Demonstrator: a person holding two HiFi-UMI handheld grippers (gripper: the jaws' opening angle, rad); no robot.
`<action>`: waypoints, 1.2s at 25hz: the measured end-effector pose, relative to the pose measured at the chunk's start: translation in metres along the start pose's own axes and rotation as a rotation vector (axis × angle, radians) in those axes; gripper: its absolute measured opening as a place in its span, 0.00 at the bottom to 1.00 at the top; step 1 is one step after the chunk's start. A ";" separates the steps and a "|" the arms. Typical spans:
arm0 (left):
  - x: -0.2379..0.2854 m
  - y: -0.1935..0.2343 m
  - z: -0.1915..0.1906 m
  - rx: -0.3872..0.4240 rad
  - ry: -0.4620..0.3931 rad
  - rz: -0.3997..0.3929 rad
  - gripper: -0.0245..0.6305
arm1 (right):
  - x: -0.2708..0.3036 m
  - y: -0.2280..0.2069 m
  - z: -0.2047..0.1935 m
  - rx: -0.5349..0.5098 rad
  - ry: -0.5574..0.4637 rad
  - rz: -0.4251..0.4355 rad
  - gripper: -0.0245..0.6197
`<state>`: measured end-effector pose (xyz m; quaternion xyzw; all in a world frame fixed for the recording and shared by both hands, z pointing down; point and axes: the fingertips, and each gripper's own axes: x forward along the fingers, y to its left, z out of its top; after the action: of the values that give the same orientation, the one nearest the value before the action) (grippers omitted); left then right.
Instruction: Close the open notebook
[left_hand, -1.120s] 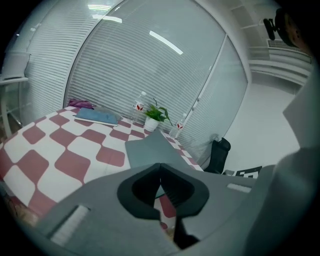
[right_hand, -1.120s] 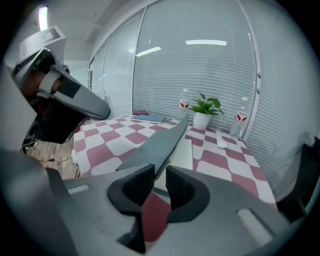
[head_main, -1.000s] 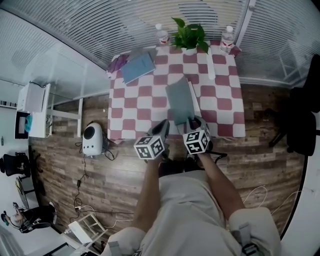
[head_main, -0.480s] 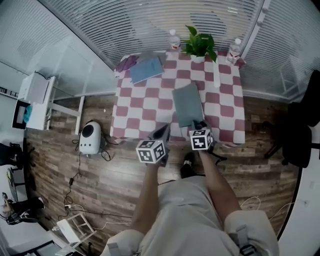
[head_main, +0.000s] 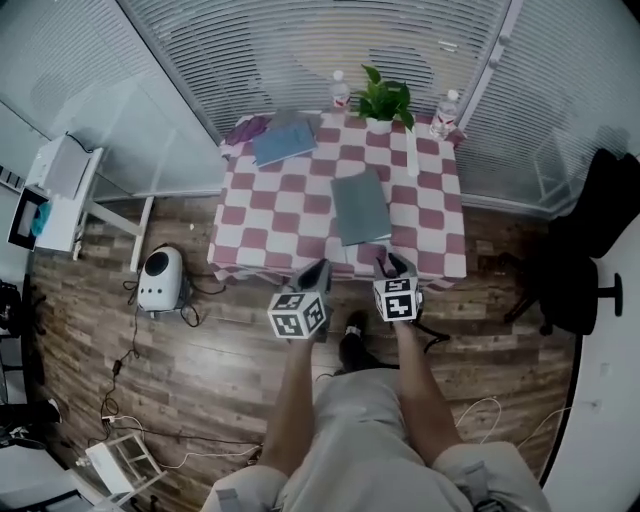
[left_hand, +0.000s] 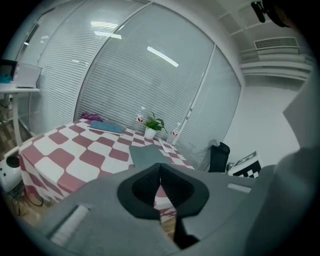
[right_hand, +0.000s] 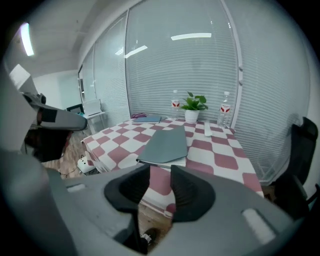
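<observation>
The notebook (head_main: 360, 205) lies closed and flat, grey cover up, on the red-and-white checked table (head_main: 290, 215), near its front edge. It also shows in the left gripper view (left_hand: 147, 156) and the right gripper view (right_hand: 167, 145). Both grippers hang in front of the table's near edge, over the wooden floor, apart from the notebook. My left gripper (head_main: 319, 267) (left_hand: 160, 170) is shut with nothing in it. My right gripper (head_main: 392, 263) (right_hand: 160, 182) is open; its jaws have just been opening and nothing is between them.
A blue book (head_main: 283, 143), a purple item (head_main: 245, 130), a potted plant (head_main: 385, 100), two water bottles (head_main: 340, 90) (head_main: 445, 112) and a white stick-shaped object (head_main: 412, 160) occupy the table's far side. A black chair (head_main: 590, 250) stands right, a white round device (head_main: 160, 280) on the floor left.
Both grippers have drawn back from the notebook's near end to in front of the table's edge. The notebook stays closed and has not moved on the table.
</observation>
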<state>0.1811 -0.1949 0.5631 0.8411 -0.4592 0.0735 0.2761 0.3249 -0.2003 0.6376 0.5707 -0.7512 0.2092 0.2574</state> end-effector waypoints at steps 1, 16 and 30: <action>-0.008 -0.007 -0.001 0.008 -0.011 0.004 0.05 | -0.013 0.000 -0.001 0.008 -0.027 0.003 0.25; -0.107 -0.085 -0.069 0.127 -0.027 0.013 0.05 | -0.158 0.035 -0.057 0.021 -0.178 0.009 0.24; -0.136 -0.098 -0.079 0.188 -0.017 0.006 0.05 | -0.198 0.041 -0.068 0.096 -0.223 0.006 0.04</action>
<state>0.1936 -0.0116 0.5388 0.8625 -0.4554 0.1099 0.1916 0.3382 -0.0003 0.5660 0.5999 -0.7659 0.1808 0.1442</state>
